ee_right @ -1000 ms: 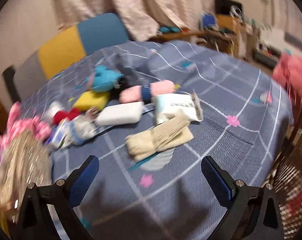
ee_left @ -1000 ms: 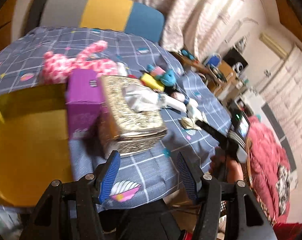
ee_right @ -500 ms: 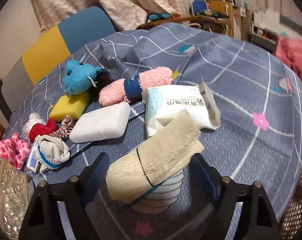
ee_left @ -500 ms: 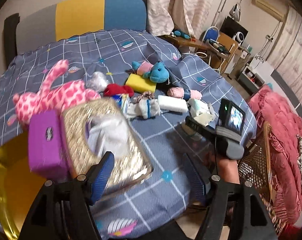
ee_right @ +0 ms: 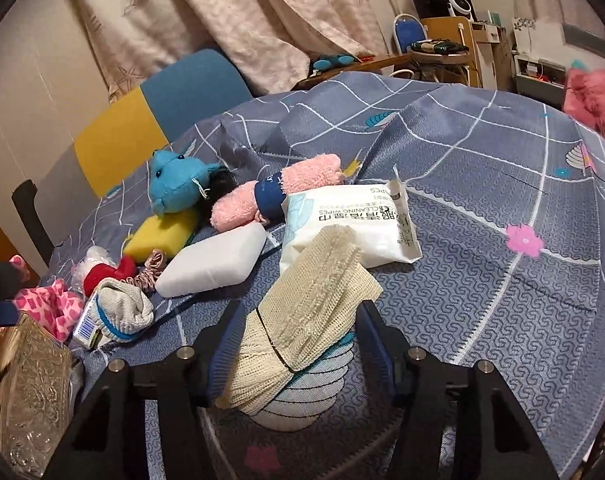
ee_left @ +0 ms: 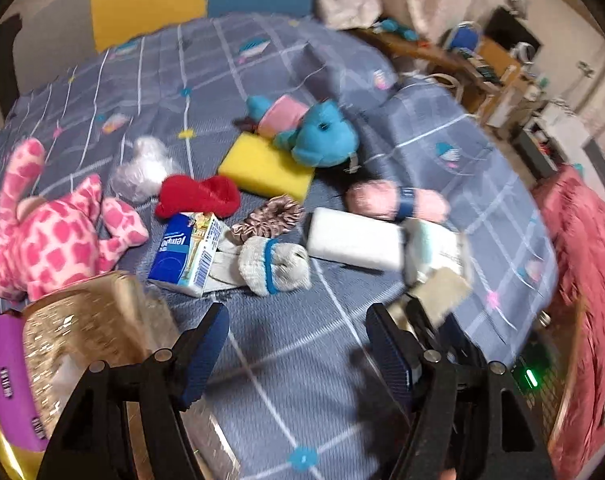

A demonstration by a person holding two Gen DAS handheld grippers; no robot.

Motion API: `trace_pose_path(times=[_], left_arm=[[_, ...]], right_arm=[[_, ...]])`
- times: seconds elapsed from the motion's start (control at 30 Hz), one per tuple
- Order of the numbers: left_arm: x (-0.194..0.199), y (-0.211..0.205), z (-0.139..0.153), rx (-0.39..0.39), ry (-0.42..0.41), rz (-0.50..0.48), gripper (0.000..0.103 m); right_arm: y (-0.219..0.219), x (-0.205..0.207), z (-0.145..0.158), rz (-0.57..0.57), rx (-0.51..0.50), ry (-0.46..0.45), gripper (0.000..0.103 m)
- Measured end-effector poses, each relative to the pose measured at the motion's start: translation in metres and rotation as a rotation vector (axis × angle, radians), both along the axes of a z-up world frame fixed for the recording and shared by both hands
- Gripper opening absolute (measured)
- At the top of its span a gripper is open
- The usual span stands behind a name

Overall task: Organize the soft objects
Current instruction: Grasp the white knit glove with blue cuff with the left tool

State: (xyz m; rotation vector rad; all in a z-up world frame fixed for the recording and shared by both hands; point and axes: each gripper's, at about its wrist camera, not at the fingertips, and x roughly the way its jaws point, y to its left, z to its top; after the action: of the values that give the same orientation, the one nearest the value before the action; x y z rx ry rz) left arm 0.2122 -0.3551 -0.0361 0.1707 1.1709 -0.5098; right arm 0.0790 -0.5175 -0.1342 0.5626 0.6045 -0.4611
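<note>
Two grippers | right gripper (ee_right: 298, 344) closing around mesh roll (ee_right: 306, 316), formerly wide | left gripper (ee_left: 298, 348) apart, empty

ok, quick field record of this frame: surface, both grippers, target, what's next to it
surface: blue-grey checked cloth
right gripper: jaws closing around the beige mesh bundle, pads not clearly pressing yet
left gripper: open, nothing between the jaws, over bare cloth
bundle far end: lies on the wet wipes pack
left of bundle: white sponge block, rolled grey sock
</note>
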Motion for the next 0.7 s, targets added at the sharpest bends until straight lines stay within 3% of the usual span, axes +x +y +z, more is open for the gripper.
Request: trace_pose_path(times=[0.13,0.23,0.37,0.43,0.47,0.57,0.7], left_arm=[[0.026,-0.014,-0.033,0.064,0.044,0.074,0.072],[0.036,-0.023,-0.044,0.115,0.009,0.081,0.071],[0.044,-0.028,-0.062,0.151,0.024,0.08,0.071],[0.049,-0.024,-0.072,0.106,0.058,0.091,0.065],[0.05,-0.022,-0.074,0.073,0.068,0.093,0.056],[0.045,-0.022,-0.07,0.054,0.036,0.072,0.044],[0.03,-0.015,-0.049,-0.003,-0.008,0.027,0.04]], right_arm=[[0.004,0.0,-0.001,-0.002,-0.021,0.0,0.059],[0.002,-0.002,-0.002,-0.002,-0.01,-0.016,0.059],[0.002,-0.002,-0.003,-0.002,-0.014,-0.017,0.059],[0.002,-0.002,-0.003,-0.002,-0.017,-0.018,0.059],[0.002,-0.002,-0.003,-0.002,-0.017,-0.019,0.059],[0.003,-0.003,-0.003,-0.002,-0.017,-0.022,0.059],[0.003,-0.003,-0.003,-0.003,-0.019,-0.02,0.059]])
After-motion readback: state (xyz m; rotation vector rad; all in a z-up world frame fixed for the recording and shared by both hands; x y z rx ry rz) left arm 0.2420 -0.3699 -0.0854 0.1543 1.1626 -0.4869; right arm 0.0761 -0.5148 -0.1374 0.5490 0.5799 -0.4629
